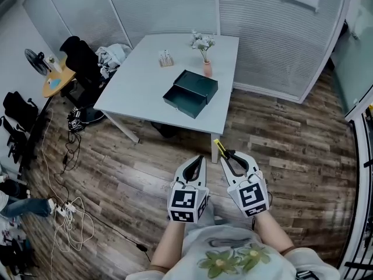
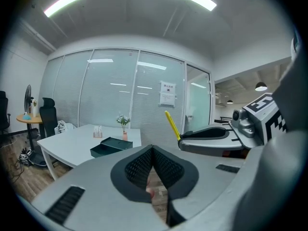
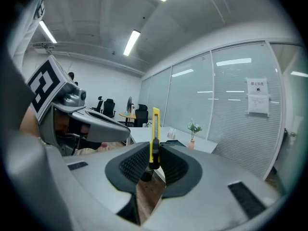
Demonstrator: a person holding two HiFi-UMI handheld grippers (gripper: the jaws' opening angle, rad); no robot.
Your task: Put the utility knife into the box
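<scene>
At the lower middle of the head view, two grippers are held over the wooden floor point(image 1: 134, 174), and the arms are cut off by the bottom edge. The left gripper's point(image 1: 201, 158) jaws are closed together on nothing. The right gripper's point(image 1: 225, 154) jaws are clamped on one yellow utility knife point(image 3: 155, 124). Its lower end is hidden between the pads and its tip stands out above them. Farther up, one dark box point(image 1: 191, 93) lies on the white bench point(image 1: 140, 77), well apart from the knife, with one flower vase point(image 1: 206, 67) just behind it.
</scene>
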